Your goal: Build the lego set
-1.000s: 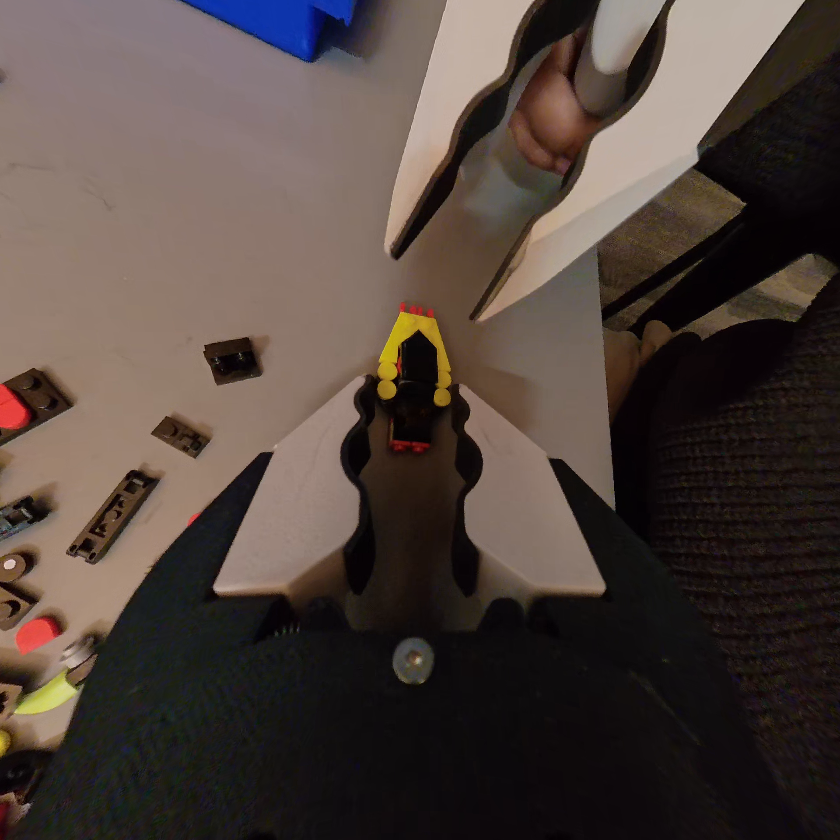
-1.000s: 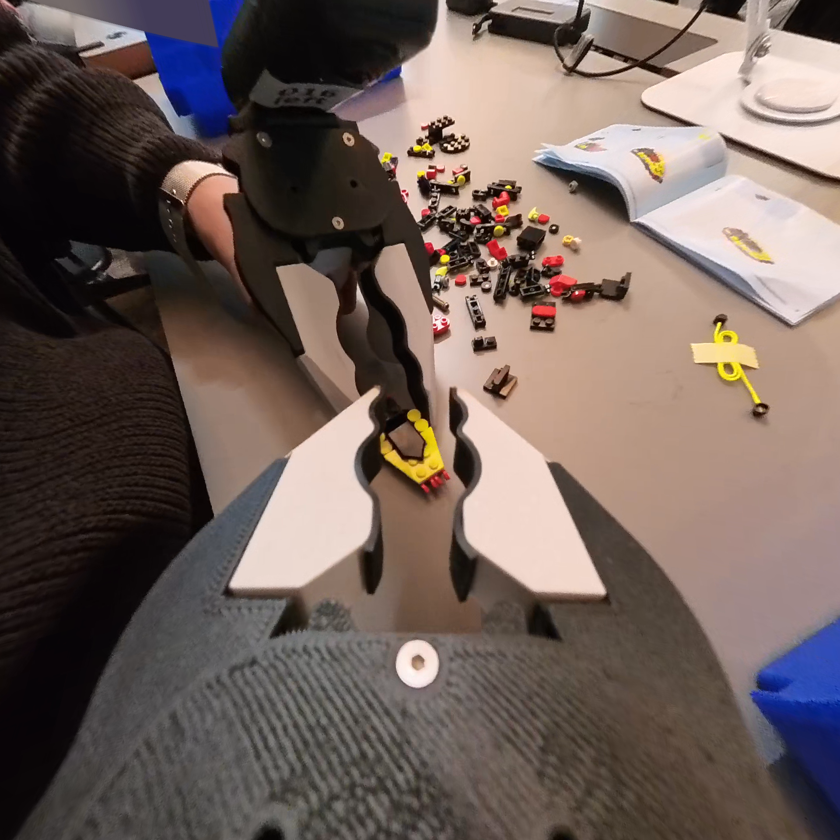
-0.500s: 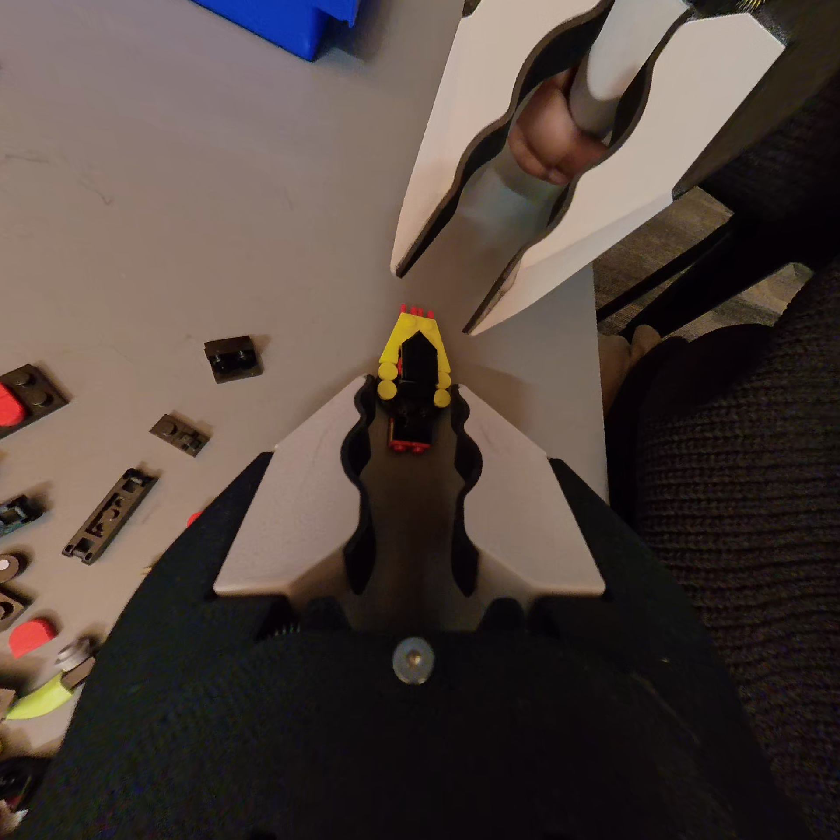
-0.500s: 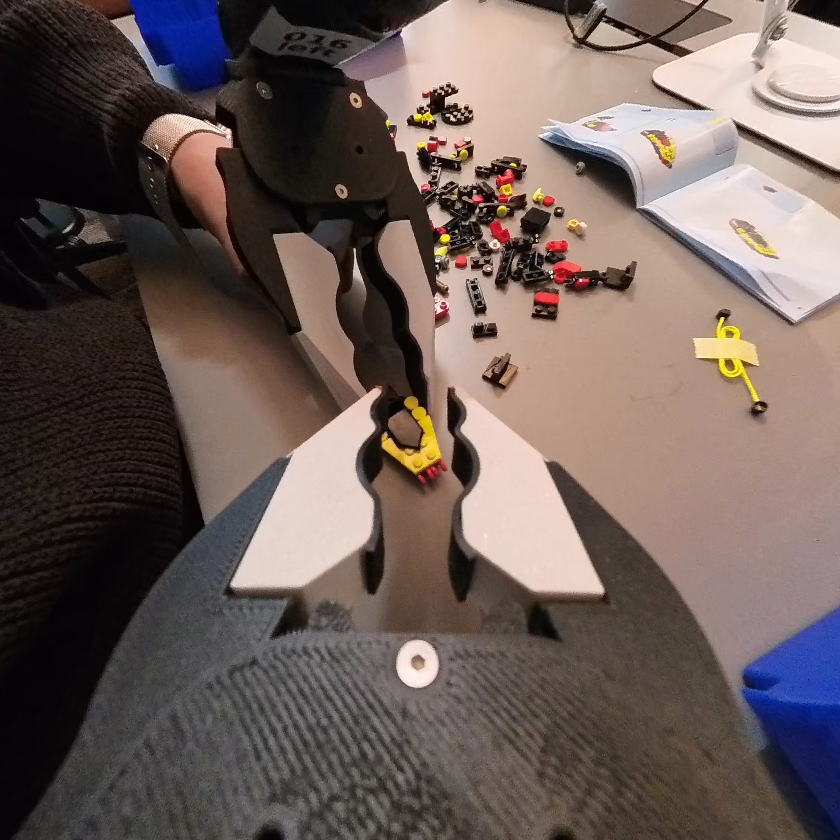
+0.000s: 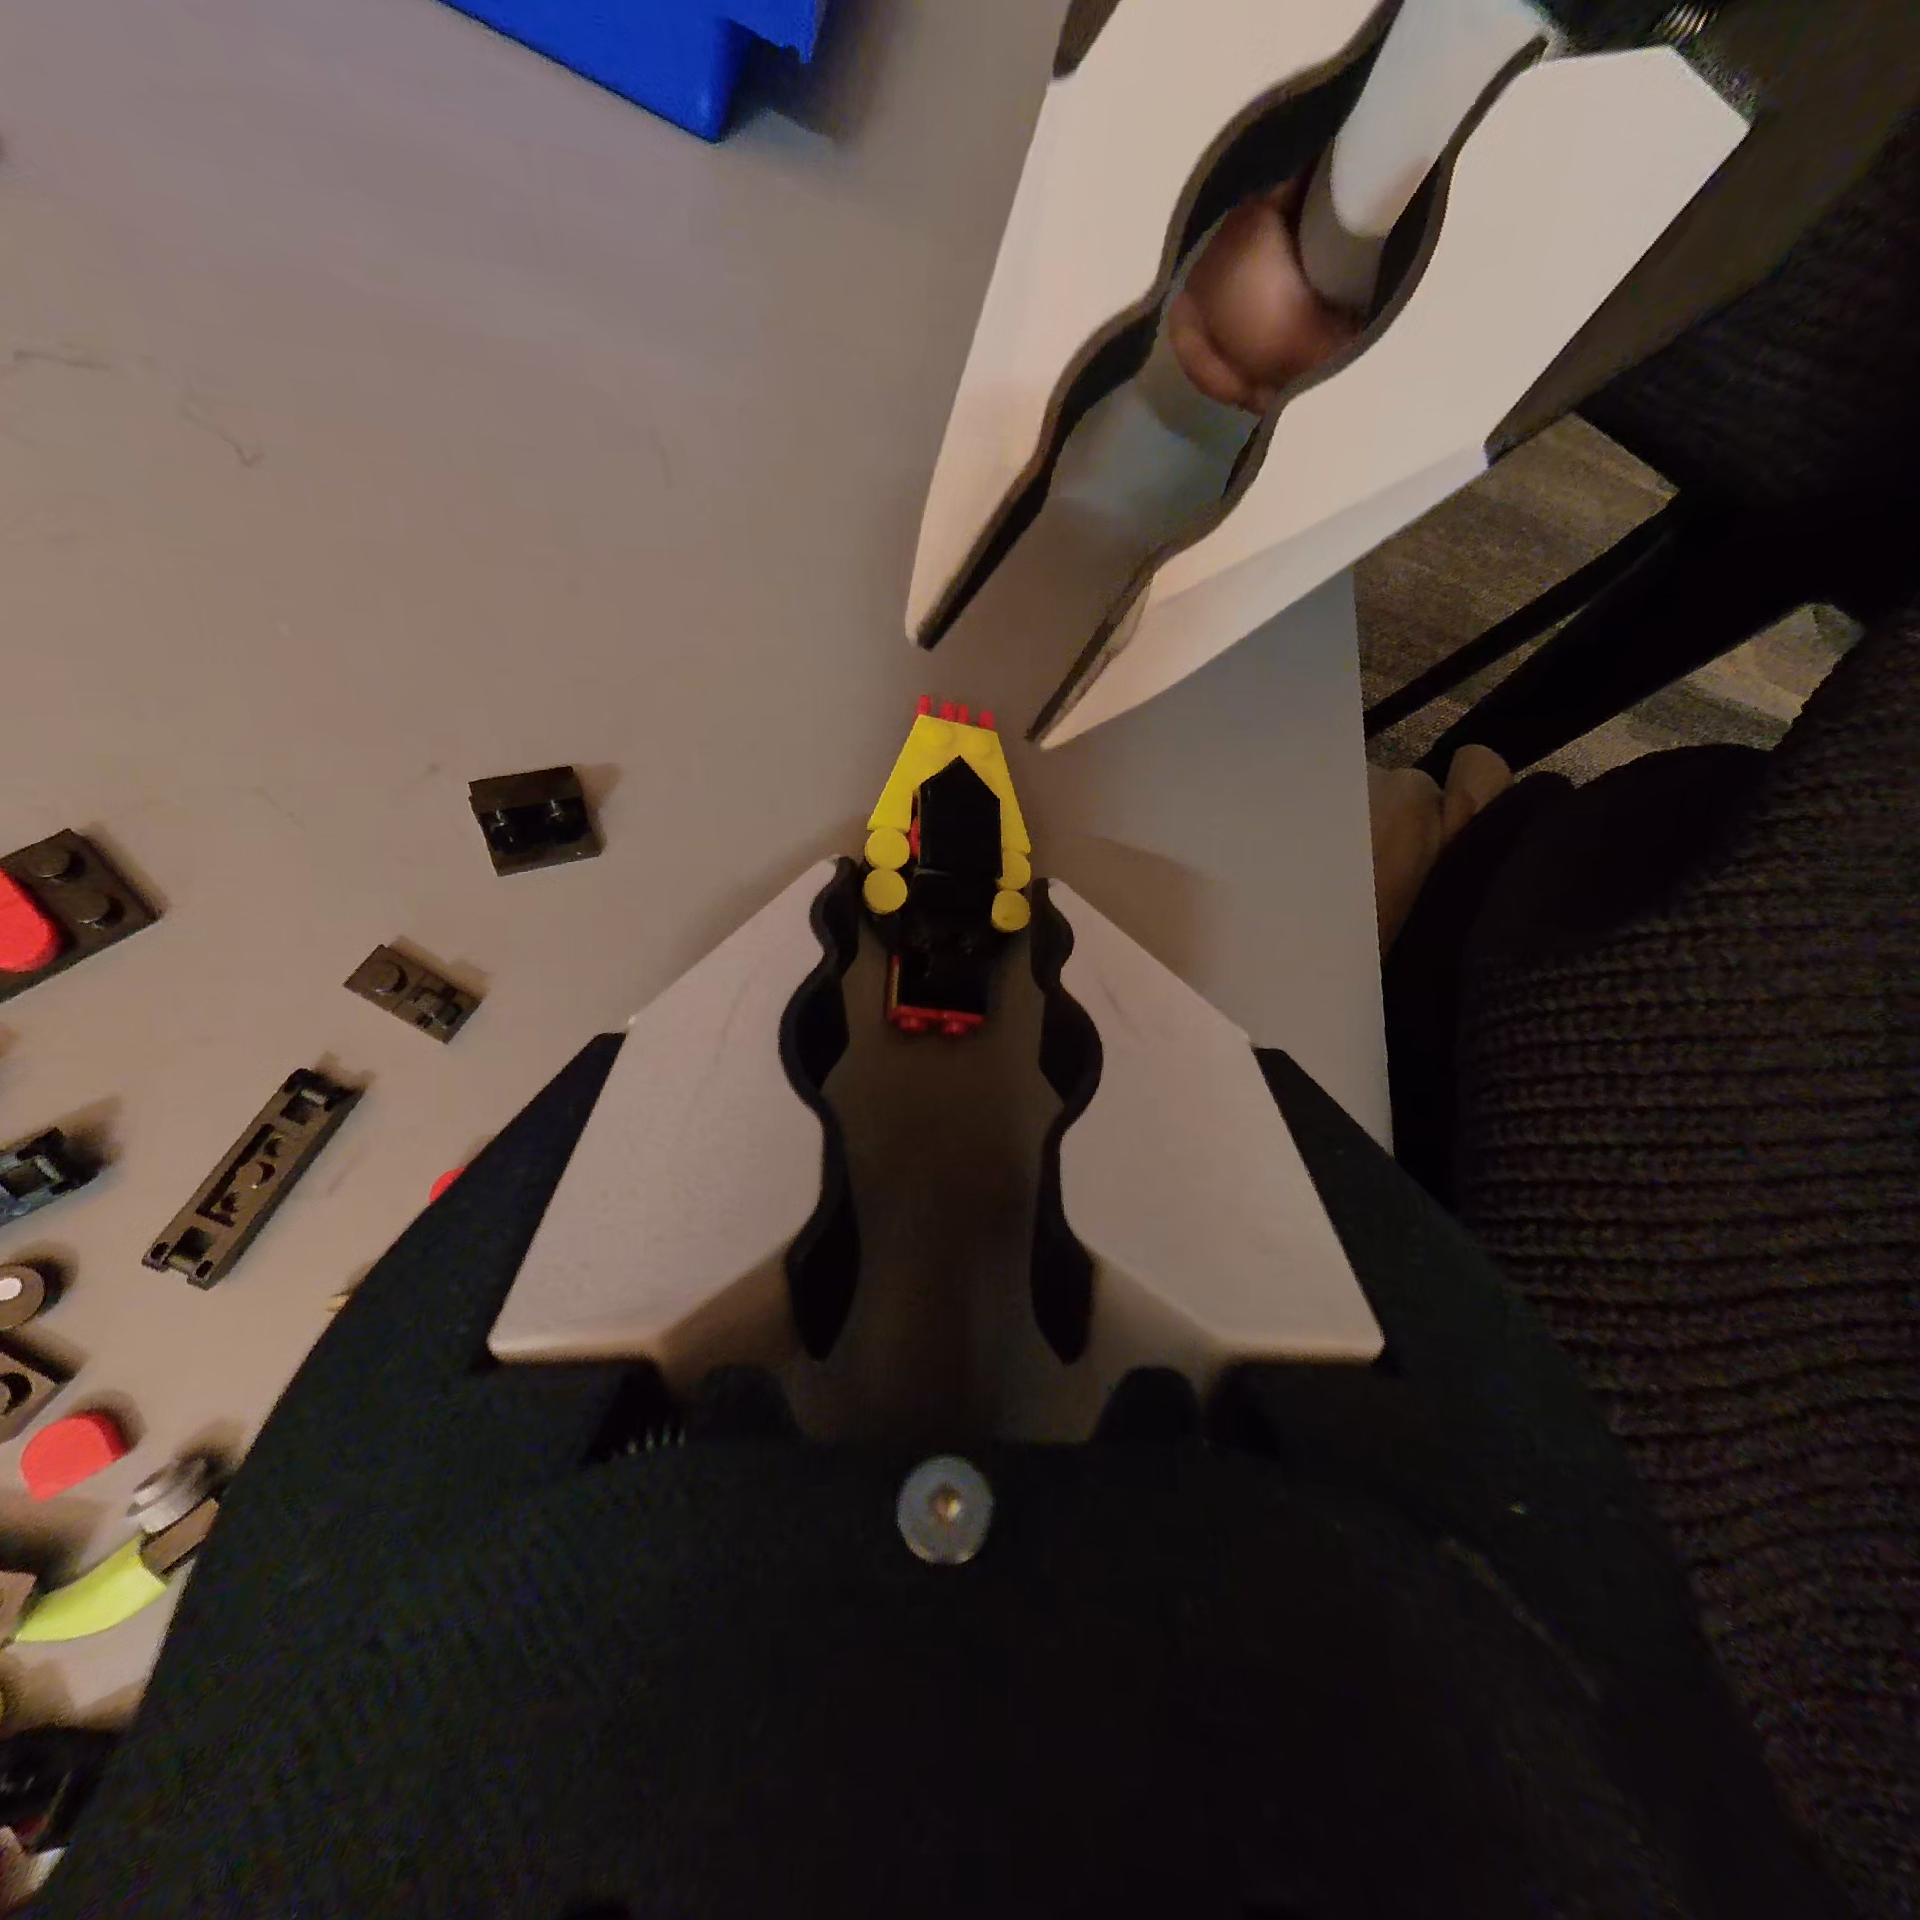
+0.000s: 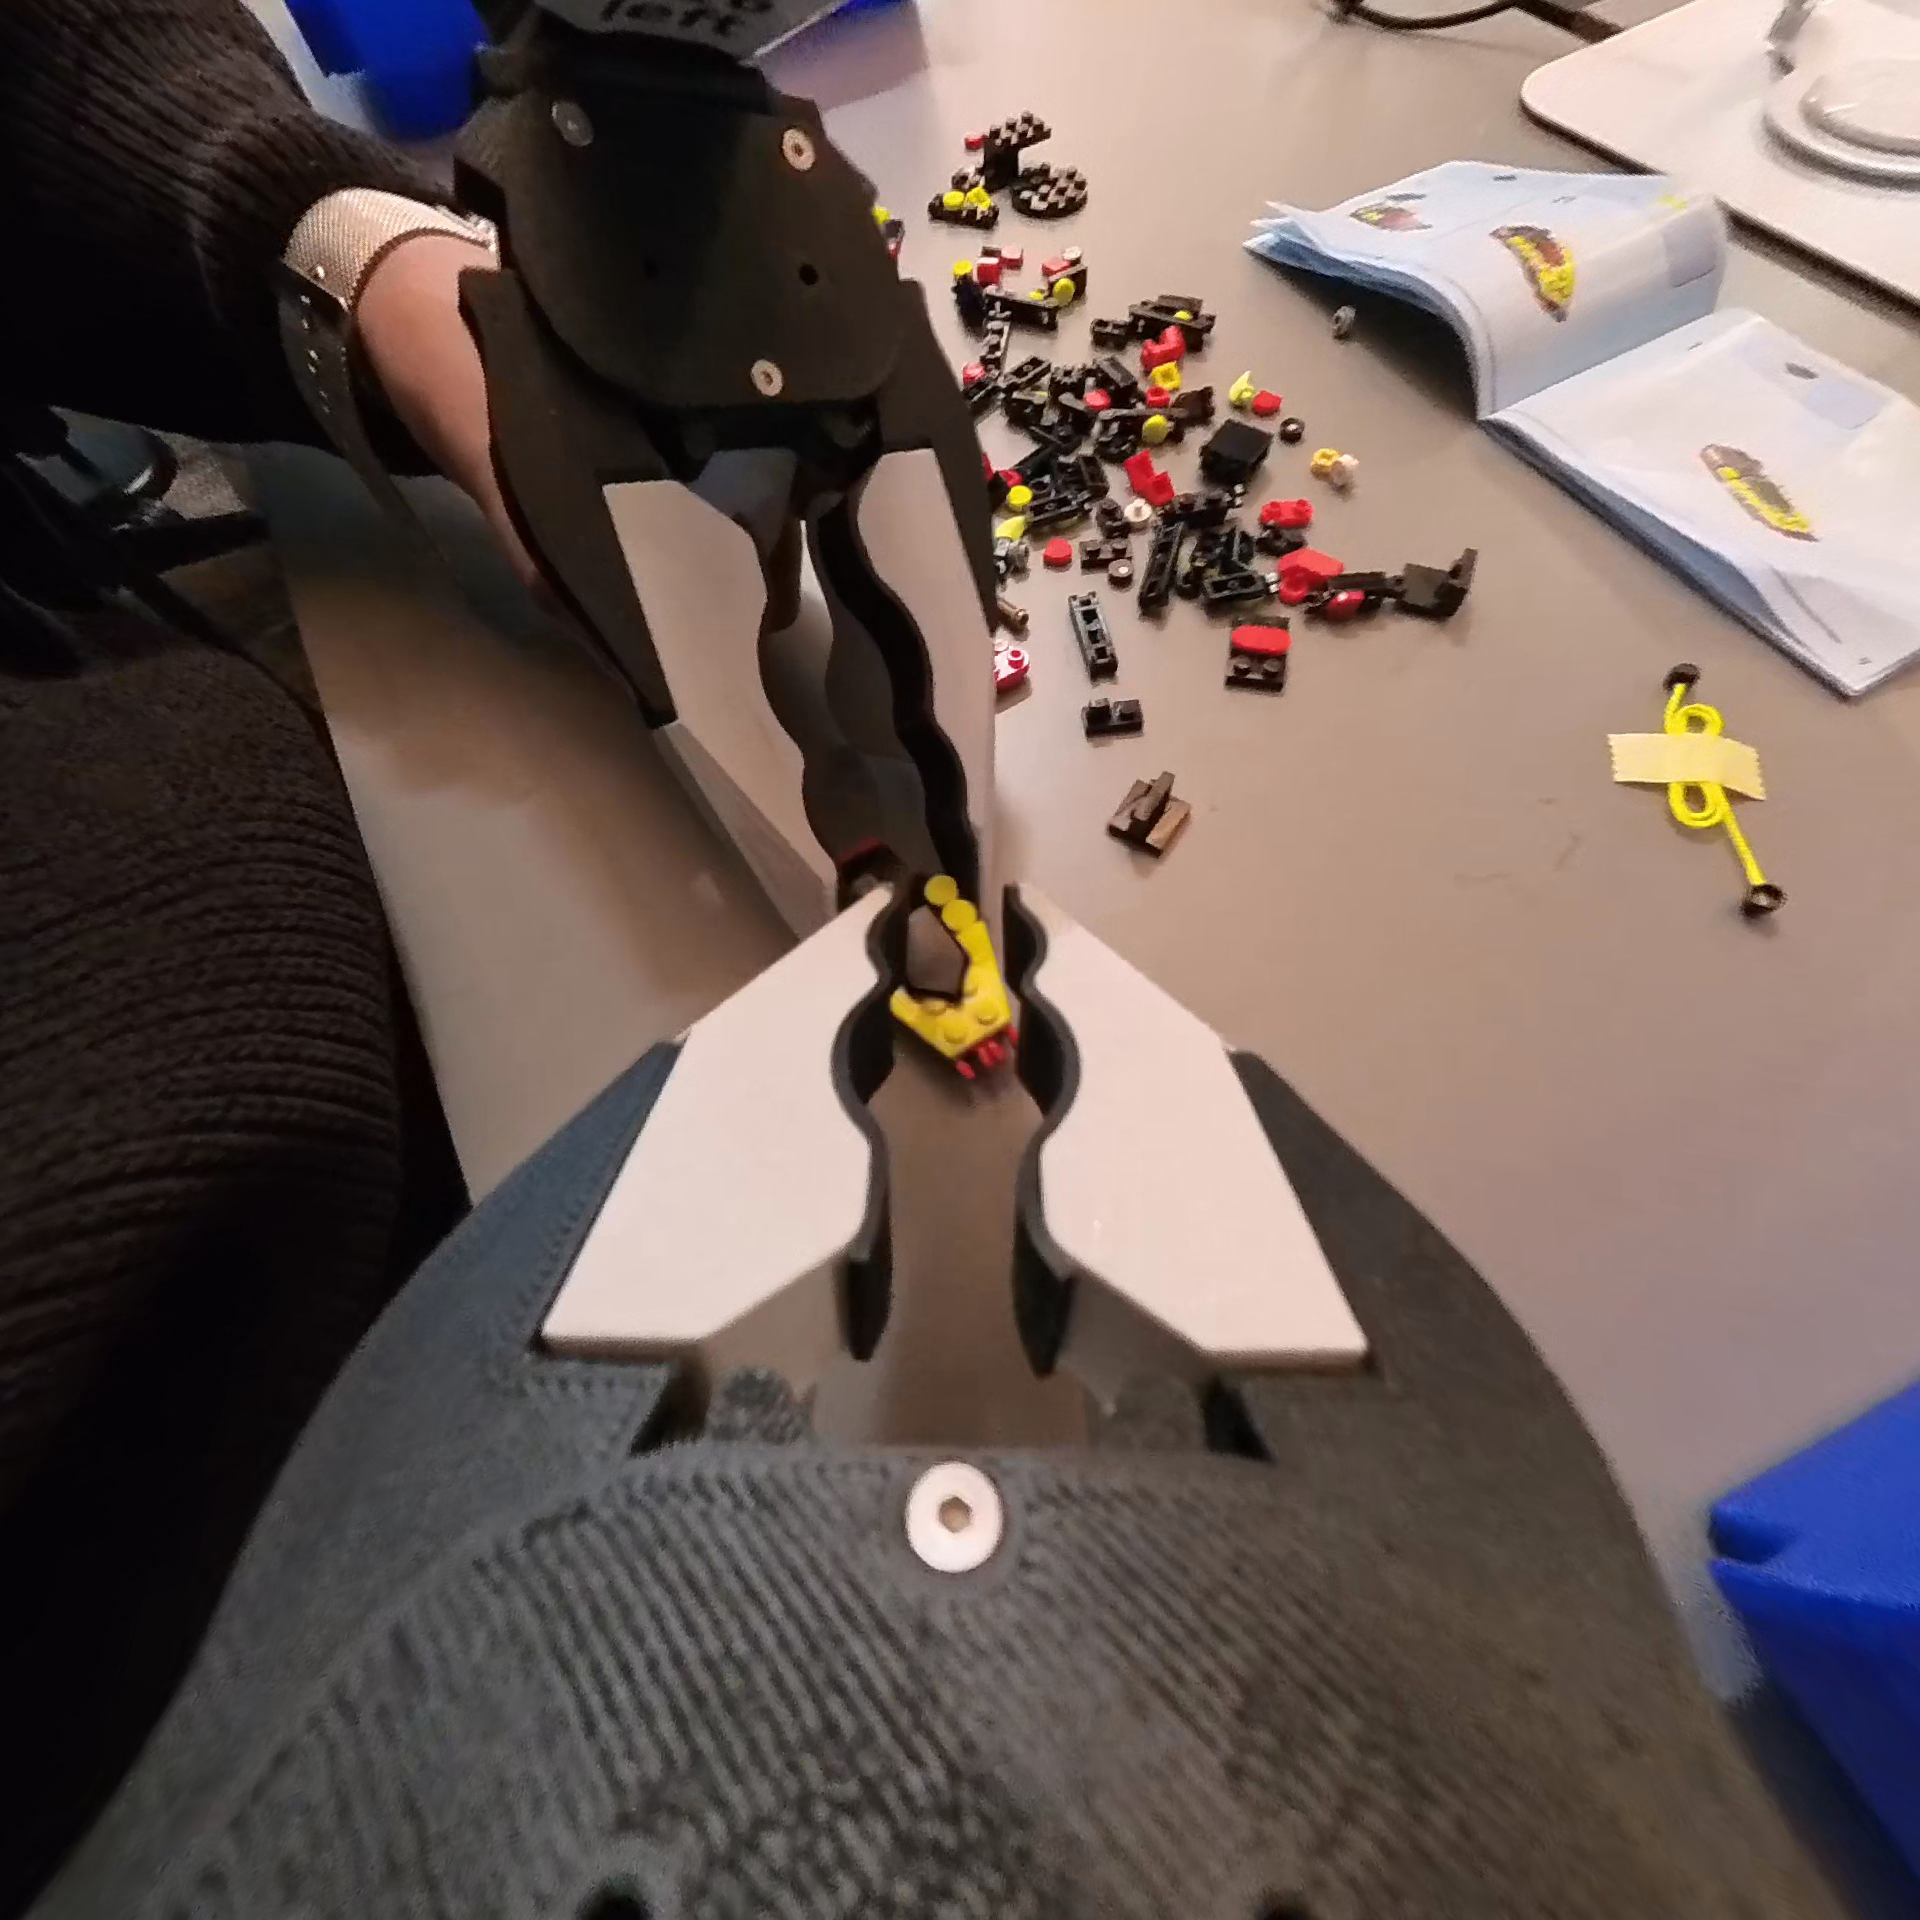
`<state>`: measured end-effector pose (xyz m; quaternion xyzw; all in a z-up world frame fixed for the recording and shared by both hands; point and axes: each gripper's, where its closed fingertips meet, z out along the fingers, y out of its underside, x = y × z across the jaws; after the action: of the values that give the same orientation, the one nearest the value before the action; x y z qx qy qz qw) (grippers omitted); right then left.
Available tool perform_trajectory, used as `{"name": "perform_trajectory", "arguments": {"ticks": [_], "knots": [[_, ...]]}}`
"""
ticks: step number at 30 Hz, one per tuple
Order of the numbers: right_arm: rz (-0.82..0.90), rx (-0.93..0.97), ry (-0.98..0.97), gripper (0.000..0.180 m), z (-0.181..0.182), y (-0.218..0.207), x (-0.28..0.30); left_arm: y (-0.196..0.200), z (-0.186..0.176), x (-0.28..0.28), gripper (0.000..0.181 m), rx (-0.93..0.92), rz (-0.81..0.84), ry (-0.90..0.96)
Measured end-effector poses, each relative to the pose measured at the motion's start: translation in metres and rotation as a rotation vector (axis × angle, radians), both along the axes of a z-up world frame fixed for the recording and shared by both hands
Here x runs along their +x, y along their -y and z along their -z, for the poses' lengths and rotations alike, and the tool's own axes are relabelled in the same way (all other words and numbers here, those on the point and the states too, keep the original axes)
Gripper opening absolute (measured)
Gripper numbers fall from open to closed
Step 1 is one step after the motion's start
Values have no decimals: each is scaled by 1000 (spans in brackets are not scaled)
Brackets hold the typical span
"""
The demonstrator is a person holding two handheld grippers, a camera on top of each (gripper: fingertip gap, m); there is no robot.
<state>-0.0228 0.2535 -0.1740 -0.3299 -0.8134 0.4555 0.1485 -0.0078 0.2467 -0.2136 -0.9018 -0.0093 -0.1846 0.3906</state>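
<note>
The model (image 5: 948, 862), a small yellow and black build with red studs at both ends, was held just above the grey table (image 5: 416, 416) near its front edge. The left gripper (image 5: 940, 894) was clamped on the model's black rear part, its jaws nearly closed, so that the yellow pointed nose projected beyond the fingertips. In the right wrist view the model (image 6: 951, 987) lay between the tips of the right gripper (image 6: 940, 914), nose toward the camera; the jaws stood narrowly apart on either side of it, and contact could not be told. In the left wrist view the right gripper (image 5: 987, 686) appeared just beyond the nose, its tips apart and clear of the model.

To the left of the left gripper lay loose black plates (image 5: 535, 821) and red pieces (image 5: 73, 1455) on the table. The right wrist view showed the main pile of parts (image 6: 1143, 468), black, red and yellow, behind the left gripper (image 6: 914, 883). An open booklet (image 6: 1610, 395) lay to the right of the pile. A yellow cord (image 6: 1704, 790) under a strip of tape lay in front of the booklet. A blue bin (image 6: 1829, 1621) stood at the lower right, and a dark knitted sleeve (image 6: 156, 935) filled the left margin.
</note>
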Motion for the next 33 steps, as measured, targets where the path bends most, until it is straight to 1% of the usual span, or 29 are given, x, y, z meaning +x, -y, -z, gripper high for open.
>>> {"name": "perform_trajectory", "arguments": {"ticks": [6, 11, 15, 17, 24, 33], "knots": [[-61, 62, 30, 12, 13, 14, 6, 0, 0, 0, 32, 0, 0, 4], [-65, 115, 38, 9, 21, 14, 6, 0, 0, 0, 32, 0, 0, -1], [-51, 115, 63, 5, 25, 13, 4, 0, 0, 0, 31, 0, 0, 0], [-47, 102, 77, 0, 26, 13, 4, 0, 0, 0, 32, 0, 0, -2], [-33, 81, 100, 0, 26, 15, 4, 0, 0, 0, 32, 0, 0, -6], [10, 60, 187, 0, 28, 15, 4, 0, 0, 0, 31, 0, -1, -19]]}}
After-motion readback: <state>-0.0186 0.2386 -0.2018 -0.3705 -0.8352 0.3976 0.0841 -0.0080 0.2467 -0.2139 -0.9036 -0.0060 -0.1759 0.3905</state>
